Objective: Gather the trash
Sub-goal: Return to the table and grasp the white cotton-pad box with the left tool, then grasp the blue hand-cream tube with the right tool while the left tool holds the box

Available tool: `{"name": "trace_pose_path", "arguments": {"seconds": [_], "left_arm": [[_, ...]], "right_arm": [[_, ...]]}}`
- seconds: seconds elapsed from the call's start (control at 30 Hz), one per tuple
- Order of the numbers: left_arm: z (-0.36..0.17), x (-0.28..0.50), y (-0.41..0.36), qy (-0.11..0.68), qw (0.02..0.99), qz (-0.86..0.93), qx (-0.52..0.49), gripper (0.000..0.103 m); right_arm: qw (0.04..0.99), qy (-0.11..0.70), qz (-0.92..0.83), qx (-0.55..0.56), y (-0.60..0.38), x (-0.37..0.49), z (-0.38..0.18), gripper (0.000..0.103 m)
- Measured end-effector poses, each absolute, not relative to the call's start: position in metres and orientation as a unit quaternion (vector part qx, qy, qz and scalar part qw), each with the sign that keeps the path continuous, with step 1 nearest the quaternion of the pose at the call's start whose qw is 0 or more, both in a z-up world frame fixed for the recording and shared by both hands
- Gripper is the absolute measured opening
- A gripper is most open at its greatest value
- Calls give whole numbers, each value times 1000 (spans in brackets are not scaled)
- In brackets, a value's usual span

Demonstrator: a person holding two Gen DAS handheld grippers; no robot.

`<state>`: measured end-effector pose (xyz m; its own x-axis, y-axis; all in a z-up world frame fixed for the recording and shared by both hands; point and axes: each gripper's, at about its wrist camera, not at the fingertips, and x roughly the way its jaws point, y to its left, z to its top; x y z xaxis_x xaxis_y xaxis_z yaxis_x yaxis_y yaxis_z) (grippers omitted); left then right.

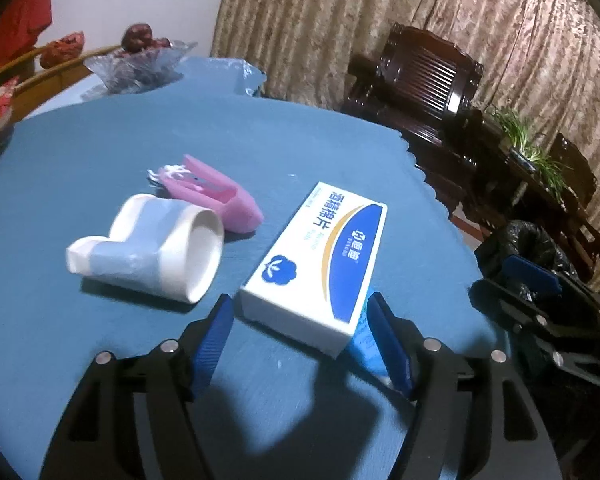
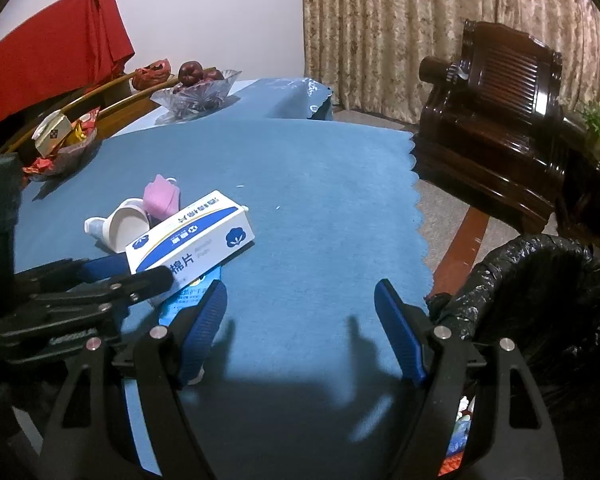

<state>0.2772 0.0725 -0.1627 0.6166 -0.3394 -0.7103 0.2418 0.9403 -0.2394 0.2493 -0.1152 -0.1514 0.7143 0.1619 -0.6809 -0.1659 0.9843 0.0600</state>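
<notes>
Left wrist view showed the left gripper (image 1: 300,320) spread wide around the near end of the alcohol-pad box (image 1: 320,256), its long axis pointing away (right gripper (image 2: 300,308) gaped empty, farther off).

The white-and-blue box (image 1: 316,264) bears "酒精棉片" on its top; its side face (image 2: 204,260) shows "棉片". Smaller print is illegible.

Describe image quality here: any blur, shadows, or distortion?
Left wrist: fisheye bends the curtain, dark corner vignette, soft focus on the cup; gripper shadow on the cloth. Right wrist: box sharper, two finger shadows on the cloth, same edge warping.
</notes>
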Motion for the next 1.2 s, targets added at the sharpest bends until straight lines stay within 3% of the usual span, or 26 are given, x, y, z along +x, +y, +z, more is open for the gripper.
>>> {"name": "trace_pose_path", "arguments": {"seconds": [0.43,0.73,1.2], "left_arm": [[-154,264,76,387,908,-153,-55,60],[-155,209,101,397,914,-79,-34,59],[-154,193,126,398,915,-50,-40,58]], "right_arm": [[923,374,93,-4,-112,251,-159,74],[921,375,109,6,-100,245,-159,74],[899,412,143,-23,-51,237,-174,70]]}}
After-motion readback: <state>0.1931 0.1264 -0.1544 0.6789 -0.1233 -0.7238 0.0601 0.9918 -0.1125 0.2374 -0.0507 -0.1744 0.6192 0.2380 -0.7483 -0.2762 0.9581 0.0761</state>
